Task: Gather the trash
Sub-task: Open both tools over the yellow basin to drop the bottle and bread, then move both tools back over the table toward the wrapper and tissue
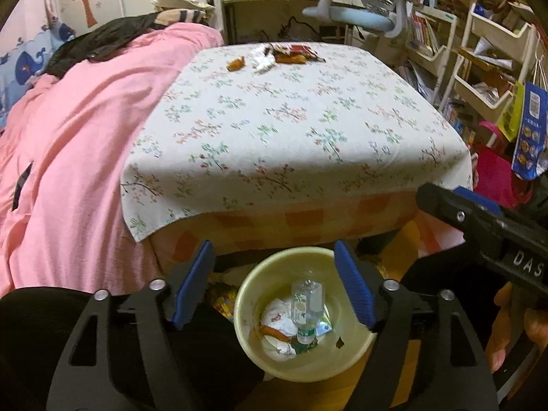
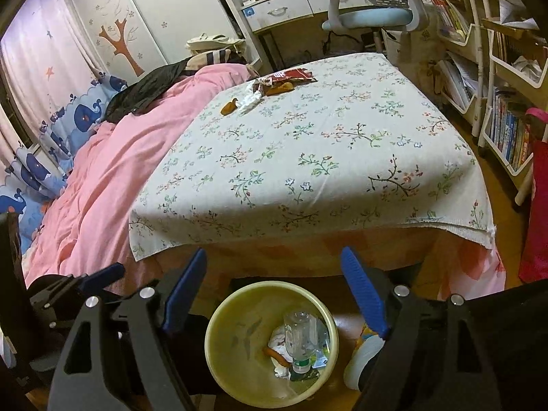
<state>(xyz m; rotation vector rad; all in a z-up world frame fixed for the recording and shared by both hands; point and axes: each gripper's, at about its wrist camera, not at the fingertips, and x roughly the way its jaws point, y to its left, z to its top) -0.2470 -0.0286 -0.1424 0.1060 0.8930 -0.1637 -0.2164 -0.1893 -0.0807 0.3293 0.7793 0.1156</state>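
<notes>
Both wrist views look forward and steeply down from close above the yellow bin (image 1: 301, 311) on the floor at the bed's near edge. The left view sits left of the right one. Both share the bin, the floral cloth (image 2: 308, 157) and the far desk.

A white cloth (image 2: 308, 157) printed with green and red floral sprigs lay beside a plain pink quilt (image 2: 113, 178). The bin (image 2: 222, 349) was pale yellow; the gripper pads (image 2: 363, 291) were blue.
</notes>
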